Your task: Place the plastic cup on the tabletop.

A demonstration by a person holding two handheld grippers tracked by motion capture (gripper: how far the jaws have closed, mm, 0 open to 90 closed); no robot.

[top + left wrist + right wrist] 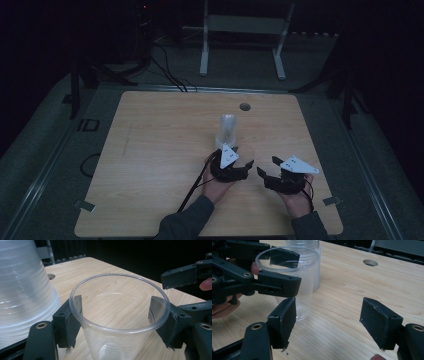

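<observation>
A clear plastic cup (117,322) stands upright on the wooden table (160,150). My left gripper (116,306) is shut on it, one pad on each side just under the rim. Seen from the right gripper view, the same cup (304,302) sits between the left gripper's (298,270) jaws. Right beside it stands a stack of upturned clear cups (22,290) (228,129) (317,270). To the right of the held cup, my right gripper (332,317) (267,166) is open over bare wood, with nothing between its pads.
A round hole (244,106) pierces the table behind the cup stack. Past the far edge stands a white metal frame (245,25), and cables run over the dark floor. A black cable (192,187) trails from the left gripper across the table.
</observation>
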